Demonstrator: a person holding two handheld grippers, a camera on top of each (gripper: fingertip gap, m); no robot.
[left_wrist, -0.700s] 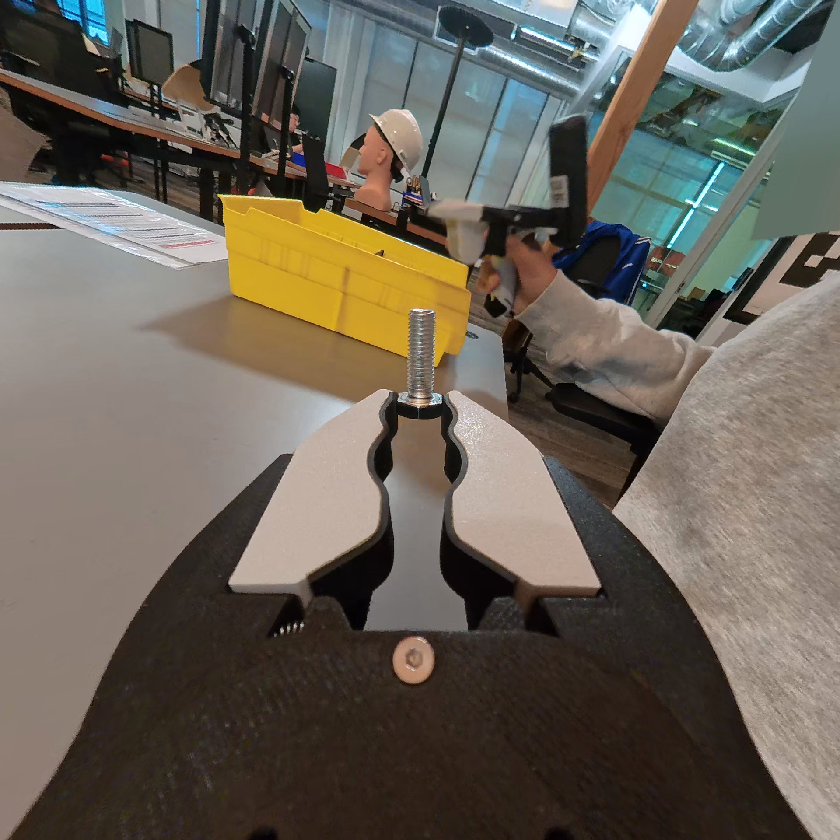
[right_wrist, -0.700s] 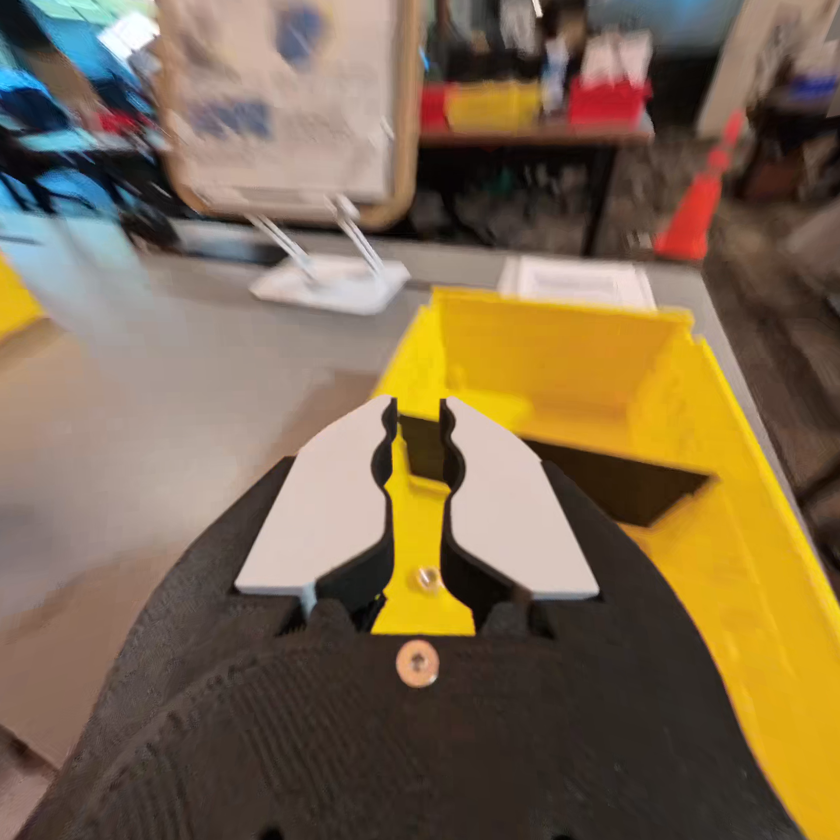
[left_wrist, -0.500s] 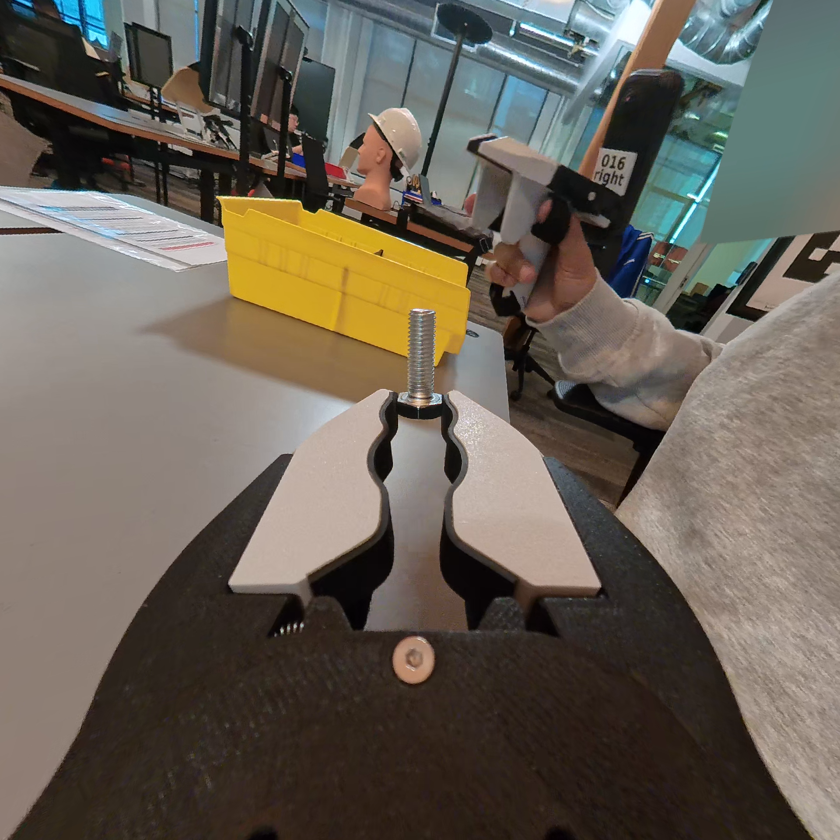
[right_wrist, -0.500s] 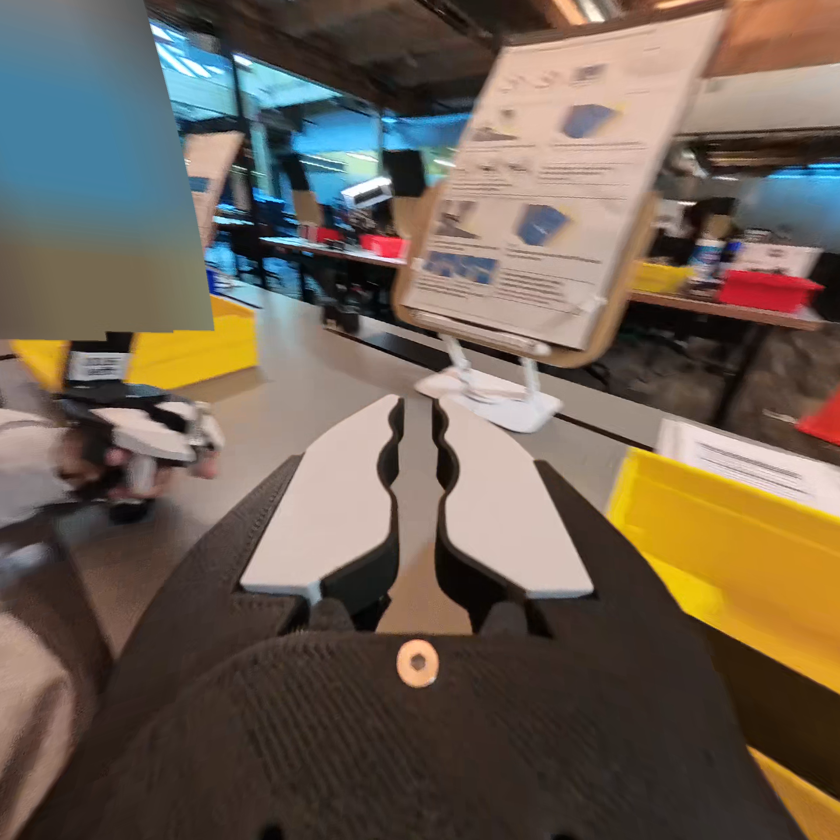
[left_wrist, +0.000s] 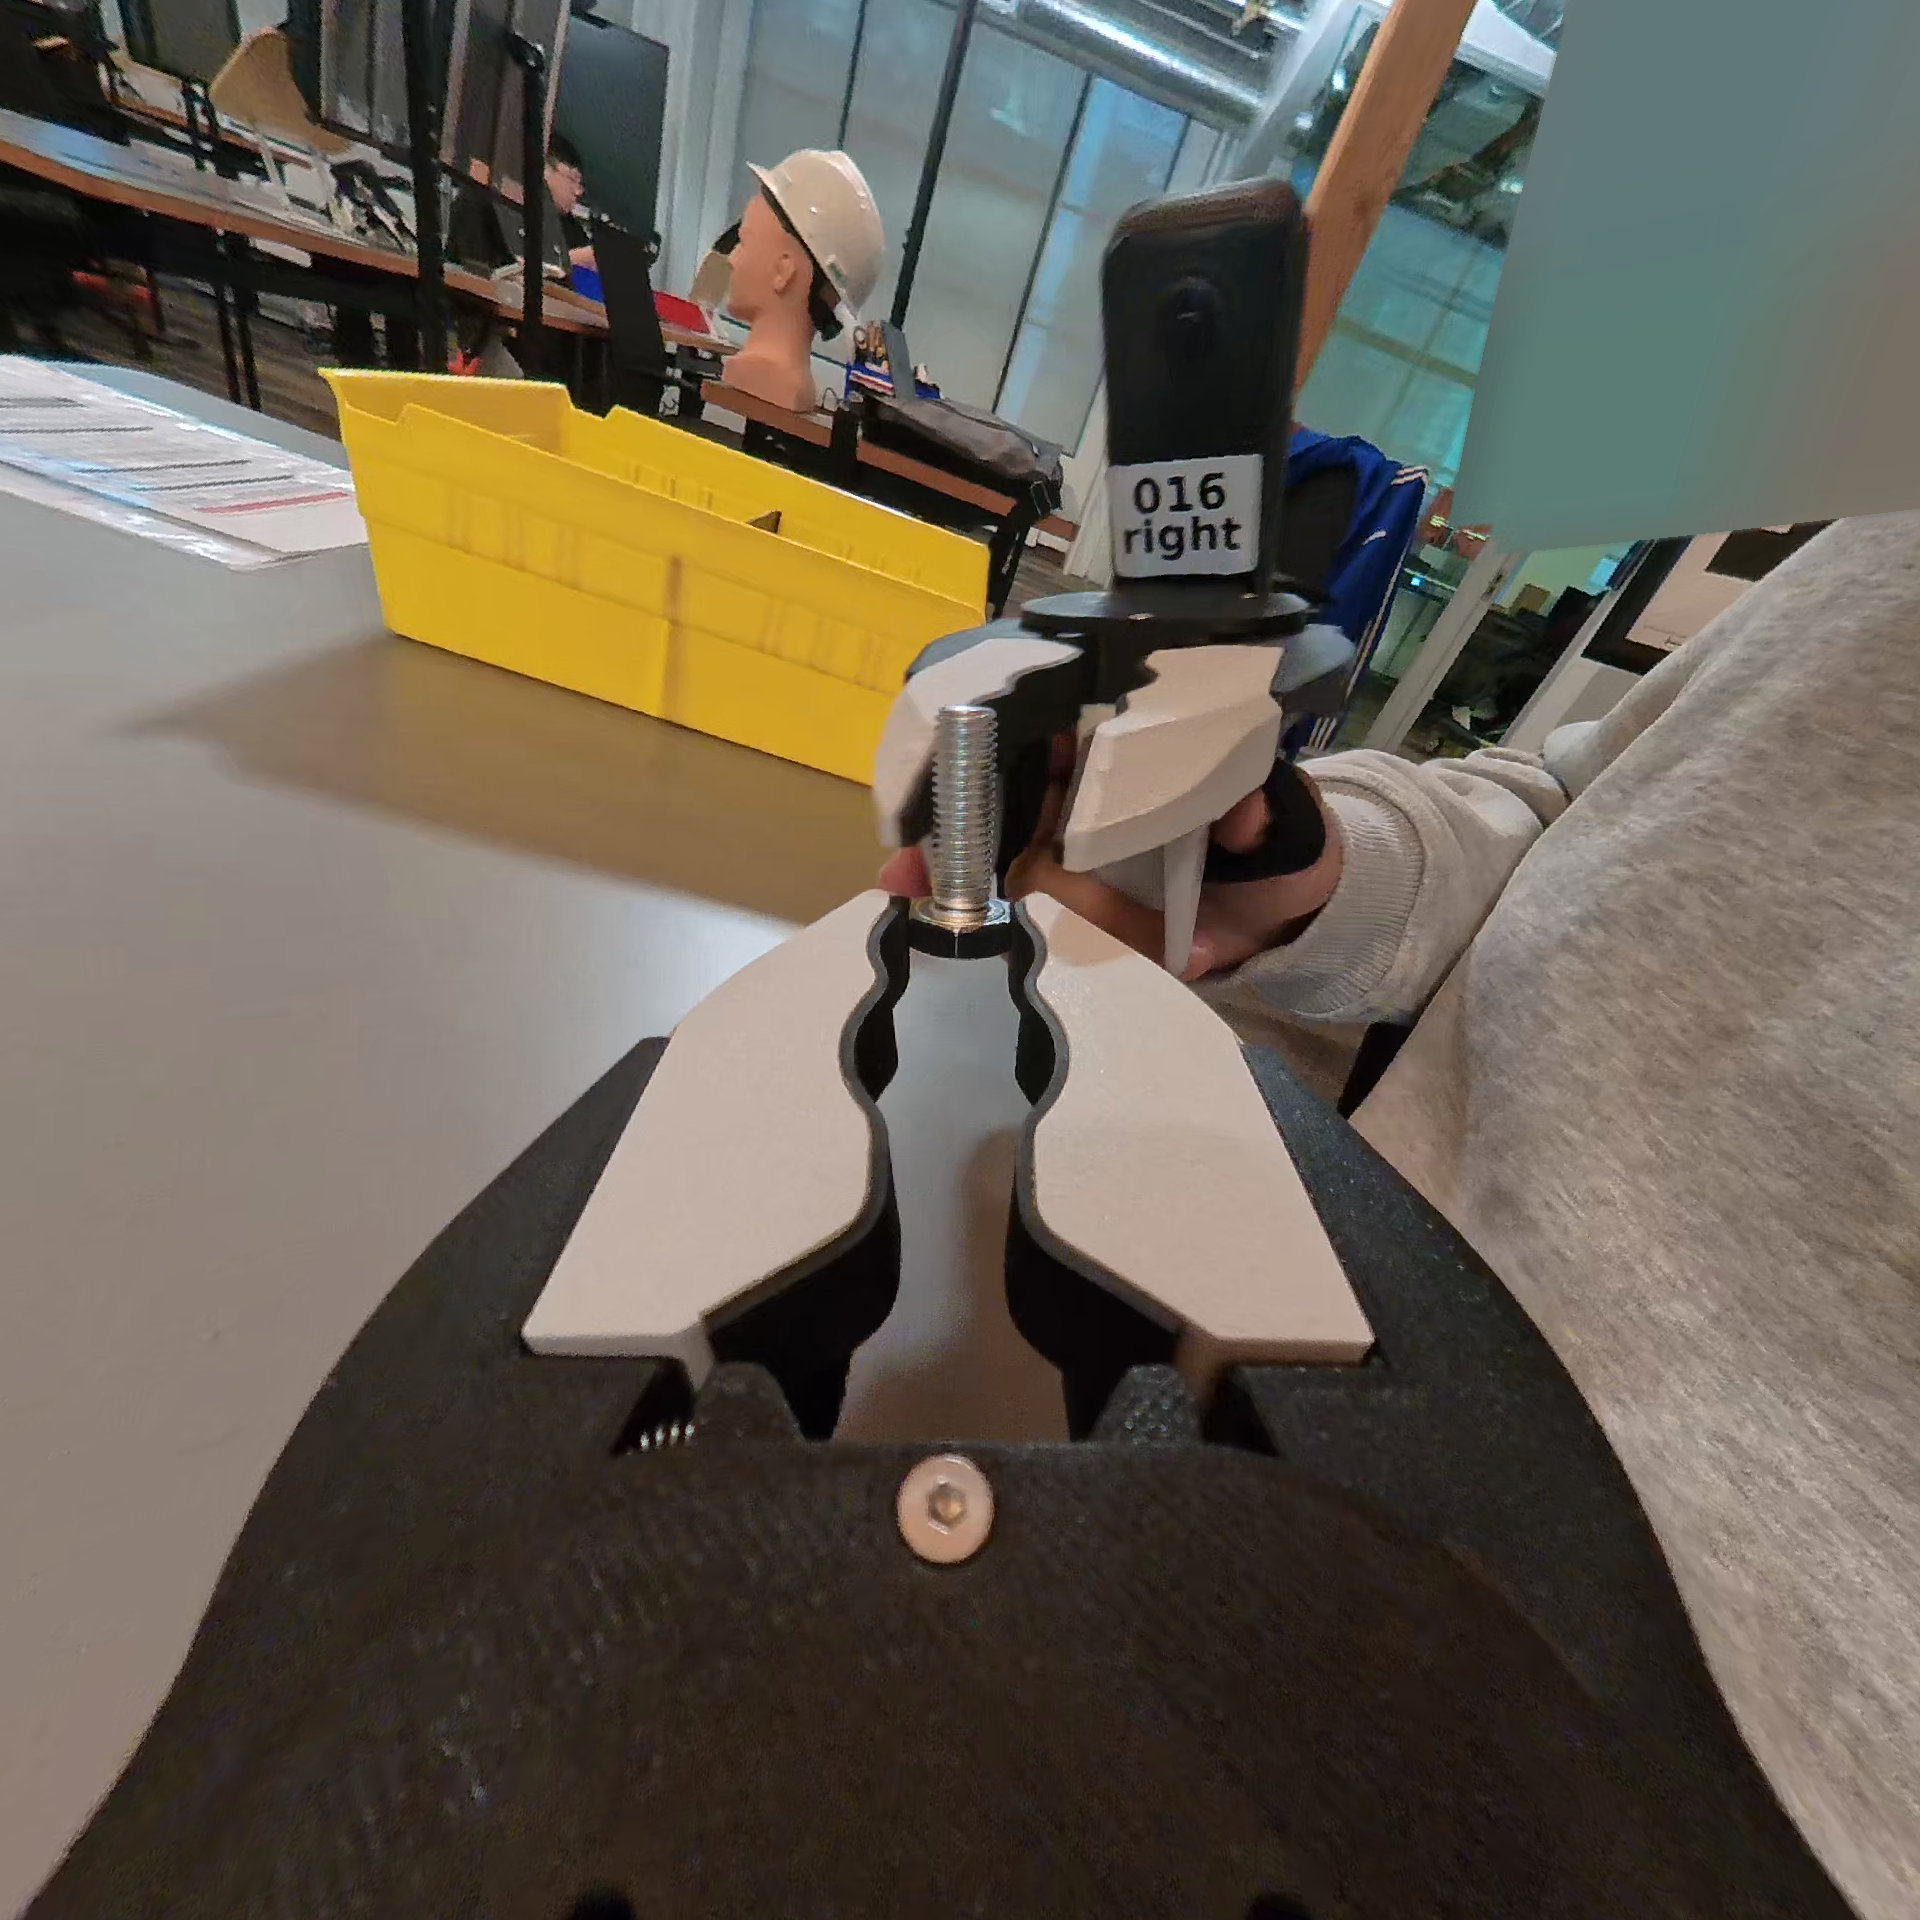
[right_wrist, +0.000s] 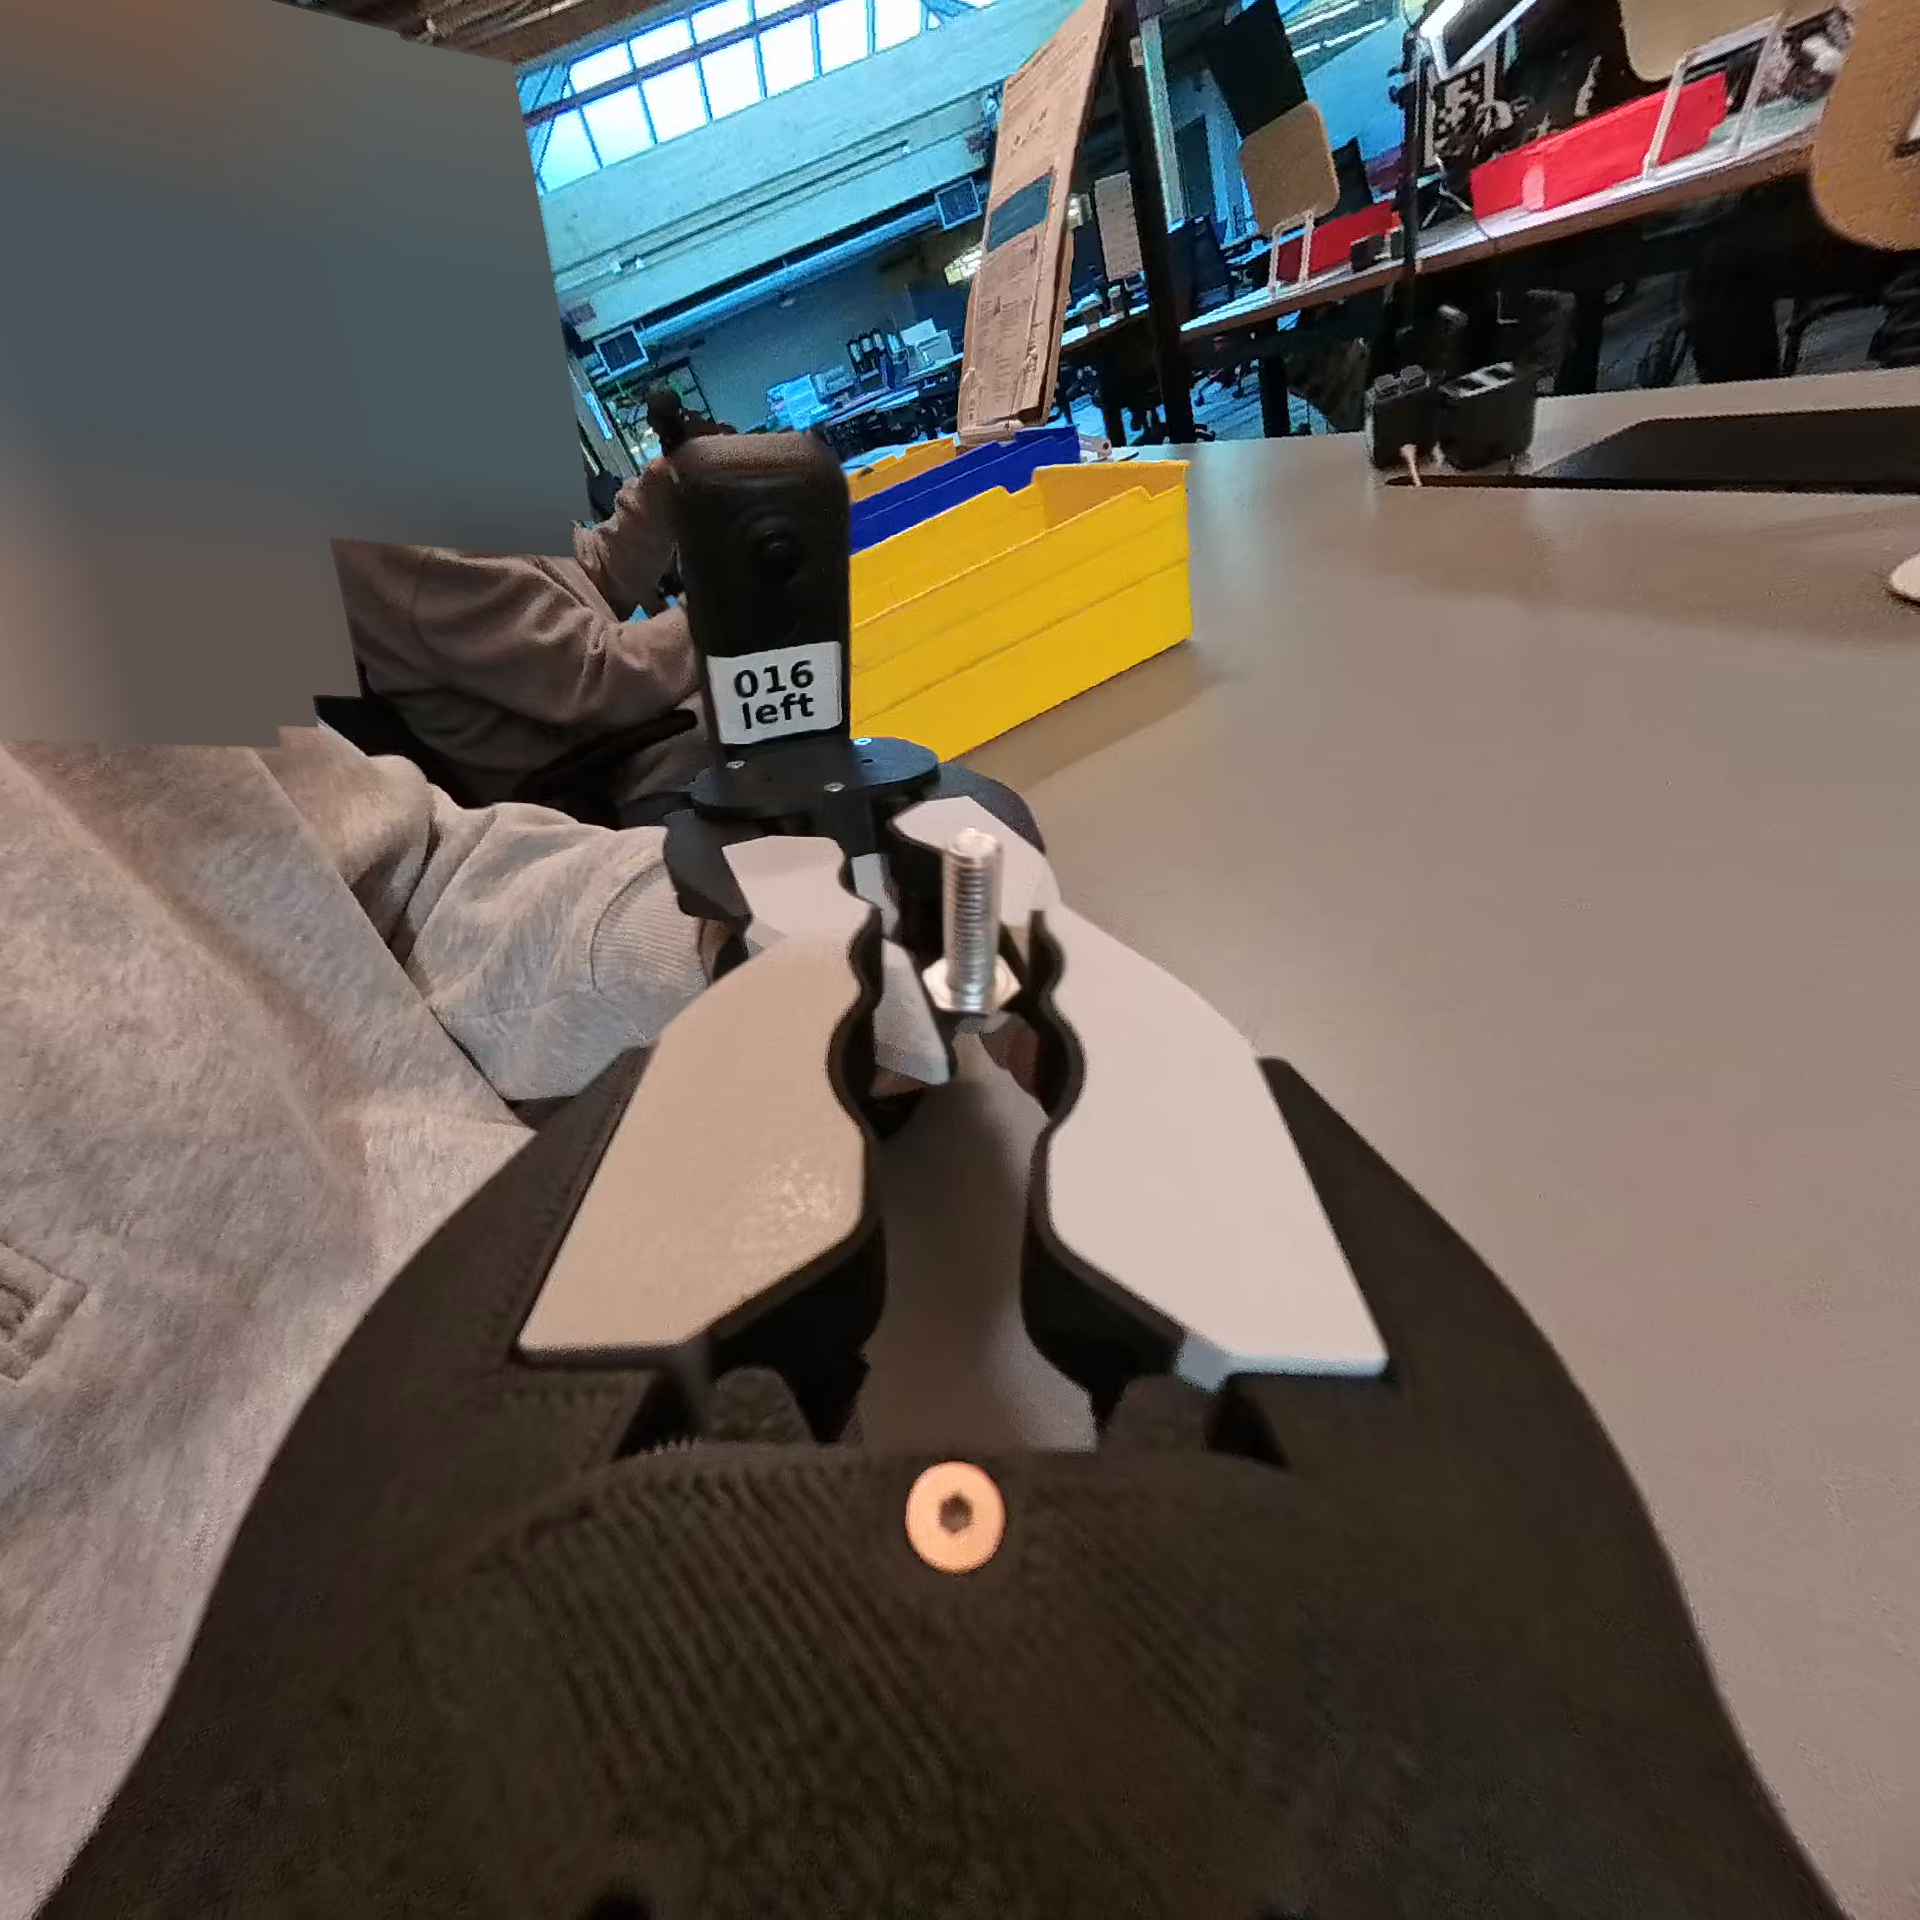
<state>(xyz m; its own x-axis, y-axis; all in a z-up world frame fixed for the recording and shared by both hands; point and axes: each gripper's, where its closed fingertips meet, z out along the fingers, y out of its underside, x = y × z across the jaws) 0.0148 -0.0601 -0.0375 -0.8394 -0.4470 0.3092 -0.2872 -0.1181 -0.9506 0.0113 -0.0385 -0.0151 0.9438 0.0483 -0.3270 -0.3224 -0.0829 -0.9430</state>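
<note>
Two claws tip to tip: left claw (left_wrist: 958, 928) clamped on upright bolt (left_wrist: 962, 812), right claw (right_wrist: 954, 951) narrowly parted, empty.

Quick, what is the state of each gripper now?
Left gripper: shut on the bolt, gripped at its head, thread pointing up.
Right gripper: open, empty, fingers either side of the bolt.

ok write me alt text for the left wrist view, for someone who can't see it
The left gripper clamps the hex head of a silver bolt, its threaded shaft pointing straight up above a grey table. The right gripper, held by a hand in a grey sleeve, faces it with jaws apart just behind the bolt. A yellow bin sits farther back on the table.
</note>
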